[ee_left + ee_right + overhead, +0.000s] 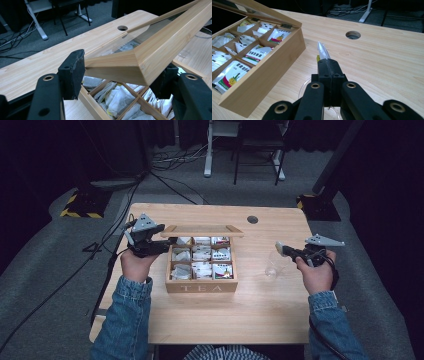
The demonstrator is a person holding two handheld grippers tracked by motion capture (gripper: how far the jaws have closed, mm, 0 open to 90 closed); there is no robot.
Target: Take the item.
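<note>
Two hands at work here, and the move ahead hangs on one small gap. My left gripper (167,241) has its jaws clamped on the corner of the tea box lid (150,53), propping it raised above the compartments. The tea box (201,287) sits mid-bench with its lid hinged along the far edge.

My right gripper (327,65) has its jaws clenched tight on a tea bag (322,50); the sachet's silvery end sticks out past the jaw tips, its long axis running straight on from the jaws. Right beneath that gripper stands a clear glass cup (273,266), upright on the bench (260,320), to the right of the box and apart from it. In the right gripper view I see the cup's rim curving just under the jaws' base.

So the cup lies below the bag and slightly toward me. I judge the bag has to tip end-down over that rim before I let go, otherwise it lands on the wood. The right hand is the nearer one.
</note>
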